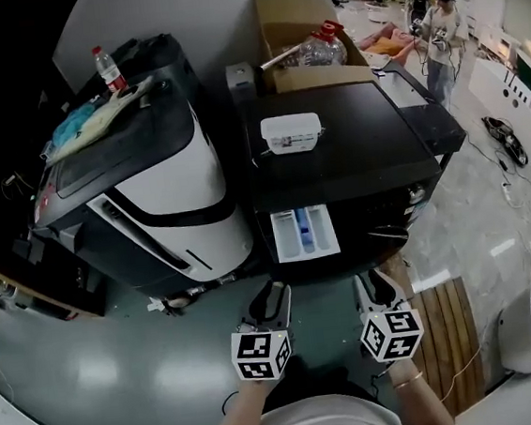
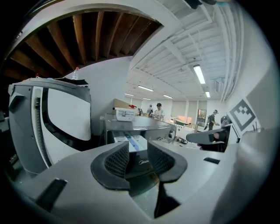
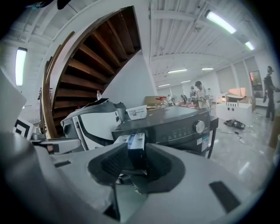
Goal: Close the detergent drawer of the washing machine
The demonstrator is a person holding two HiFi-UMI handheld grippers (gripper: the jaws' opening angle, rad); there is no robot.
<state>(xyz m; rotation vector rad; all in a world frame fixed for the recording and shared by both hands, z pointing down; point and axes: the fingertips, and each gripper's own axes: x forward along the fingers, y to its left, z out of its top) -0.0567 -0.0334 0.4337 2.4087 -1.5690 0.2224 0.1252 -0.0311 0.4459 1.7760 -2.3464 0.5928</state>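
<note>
Grey floor is showing underfoot; nearest, the left gripper and right gripper are hovering, fingers parted and empty, near the detergent drawer, which is jutting open from the black washing machine. Approach seems underway; next, press the drawer front inward.

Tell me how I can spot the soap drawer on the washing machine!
Find the black washing machine in the middle, beside a big white-and-black machine. Its detergent drawer sticks out of the front, on the side nearest that neighbour. It is the only pale thing on that front, white with a blue strip inside; all round it is black.
</note>
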